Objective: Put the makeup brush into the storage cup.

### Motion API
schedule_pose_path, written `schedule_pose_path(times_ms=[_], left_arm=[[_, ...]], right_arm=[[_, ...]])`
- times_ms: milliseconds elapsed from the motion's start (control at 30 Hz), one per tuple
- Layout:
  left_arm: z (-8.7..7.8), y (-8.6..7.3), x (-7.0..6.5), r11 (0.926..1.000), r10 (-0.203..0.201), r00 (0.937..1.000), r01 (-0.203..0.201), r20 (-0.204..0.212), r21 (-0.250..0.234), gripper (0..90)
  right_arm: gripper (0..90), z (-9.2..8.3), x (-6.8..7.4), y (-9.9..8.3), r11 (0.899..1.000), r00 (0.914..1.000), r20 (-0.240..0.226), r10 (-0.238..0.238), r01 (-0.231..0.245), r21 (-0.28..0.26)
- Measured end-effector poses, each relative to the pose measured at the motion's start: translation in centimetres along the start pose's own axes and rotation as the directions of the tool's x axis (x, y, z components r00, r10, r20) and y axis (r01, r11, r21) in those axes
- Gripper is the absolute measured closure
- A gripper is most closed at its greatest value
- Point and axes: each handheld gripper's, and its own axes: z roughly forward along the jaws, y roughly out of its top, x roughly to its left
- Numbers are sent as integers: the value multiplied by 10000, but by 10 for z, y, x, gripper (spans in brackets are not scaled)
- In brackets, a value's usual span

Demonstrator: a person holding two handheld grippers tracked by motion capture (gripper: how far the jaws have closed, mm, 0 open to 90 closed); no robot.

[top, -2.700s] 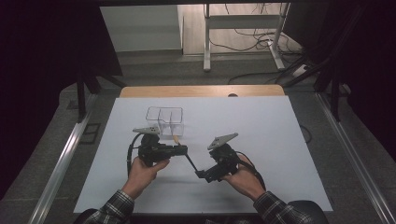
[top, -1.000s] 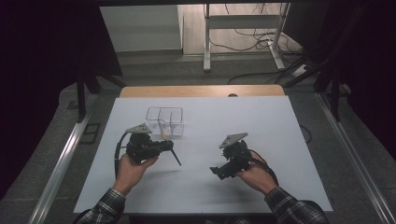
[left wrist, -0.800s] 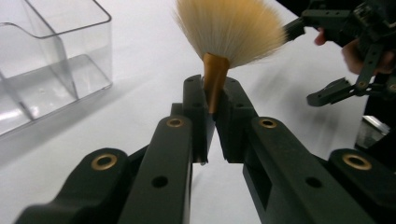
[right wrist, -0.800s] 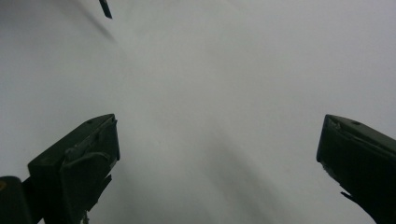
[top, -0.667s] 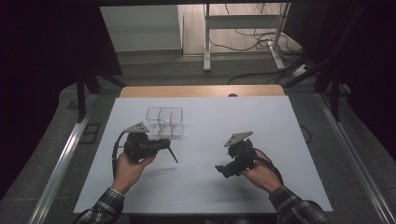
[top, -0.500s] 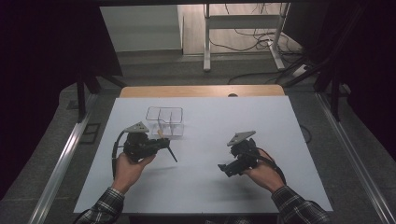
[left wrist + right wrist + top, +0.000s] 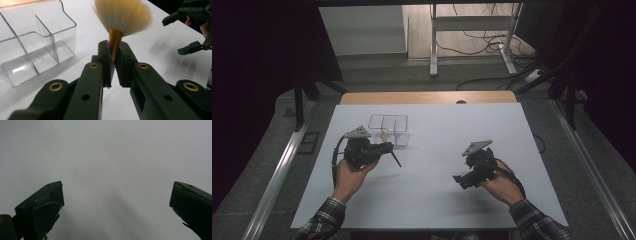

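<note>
white covering spreads over the surface [image 7: 432,200], with dark floor and cables beyond its far edge. the left claw [image 7: 112,62] is clamped on the gold ferrule of a makeup brush [image 7: 120,27], bristles fanned out ahead of the jaws and the dark handle sticking out toward the middle of the surface in the high view. just beside it, on the far side, stands the clear organizer [image 7: 388,129] with its divided compartments, none holding anything i can make out. the right claw [image 7: 460,181] hovers well apart over bare white, jaws wide, holding nothing. to do this well, i'd say the brush wants tipping upright, handle down, then lowering straight into one compartment without nudging the light plastic walls, and letting go only once the handle bottoms out.
</note>
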Motion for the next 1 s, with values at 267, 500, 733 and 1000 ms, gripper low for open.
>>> schedule_pose_path(times_ms=[267, 500, 733, 1000], left_arm=[[5, 9, -2, 9997, 217, 9998, -217, -38, 69, 828], [4, 12, 2, 9998, 212, 9997, -213, -148, -19, 828], [2, 19, 7, 9996, 216, 9997, -217, -69, -179, 828], [4, 30, 7, 9989, 421, 9989, -426, -192, -215, 827]], right_arm=[[0, -8, -8, -8, 9997, 9996, 123, 241, -241, -34], [0, -14, -14, -15, 9985, 9982, 239, 550, -548, -95], [0, -16, -14, -21, 9983, 9978, 315, 584, -583, -28], [0, -22, -17, -28, 9975, 9966, 444, 699, -701, 25]])
